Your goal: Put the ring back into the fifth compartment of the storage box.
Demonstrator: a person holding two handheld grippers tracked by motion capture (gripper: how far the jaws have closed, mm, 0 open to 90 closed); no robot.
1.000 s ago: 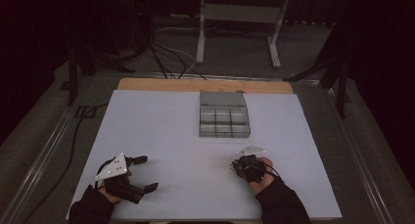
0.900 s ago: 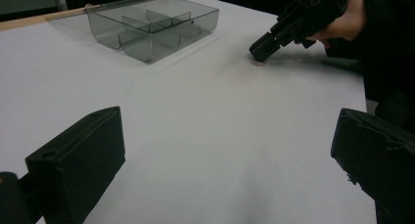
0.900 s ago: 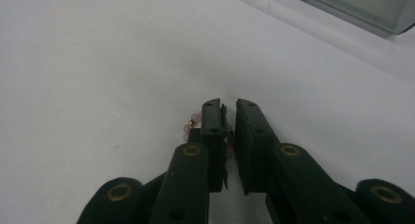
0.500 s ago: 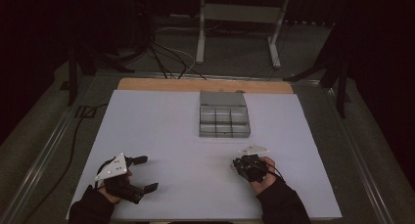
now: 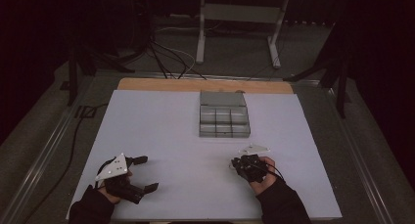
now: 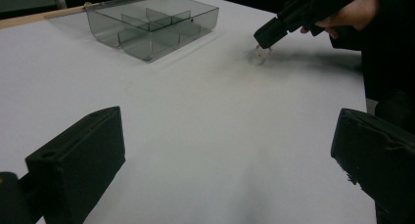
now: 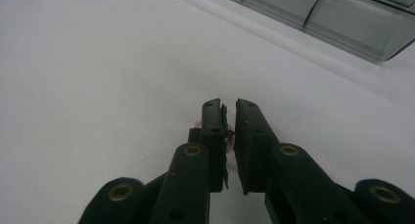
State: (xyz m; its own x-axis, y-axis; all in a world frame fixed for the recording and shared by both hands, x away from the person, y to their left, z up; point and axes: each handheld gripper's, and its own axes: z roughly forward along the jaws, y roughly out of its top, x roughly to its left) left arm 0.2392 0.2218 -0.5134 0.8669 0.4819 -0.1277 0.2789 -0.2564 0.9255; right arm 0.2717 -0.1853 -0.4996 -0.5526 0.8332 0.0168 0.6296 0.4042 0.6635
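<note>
- The right gripper (image 5: 238, 164) has its 2 jaws drawn almost together, tips down at the white table (image 5: 161, 121); in the right gripper view a small thin thing (image 7: 226, 136) sits pinched in the narrow slit between the pads (too small and dark to name, with a pinkish speck at its left edge).
- In the left gripper view the same gripper (image 6: 266, 37) comes in from the upper right, and a tiny pale-reddish bit (image 6: 262, 50) hangs at its tips, just over the table and its own shadow.
- A hand (image 5: 262, 177) in a dark sleeve wraps the right gripper from behind; the grey plate lies on its far side.
- Ahead of the right gripper's tips, a little off to one side and apart from them, stands a clear compartment box (image 5: 223, 114) with several cells (contents not discernible).
- The left gripper (image 5: 147, 173) rests well away to the left of the right one, jaws spread wide with bare table between them, holding nothing.
- The box lies far ahead and to the right of the left gripper.
</note>
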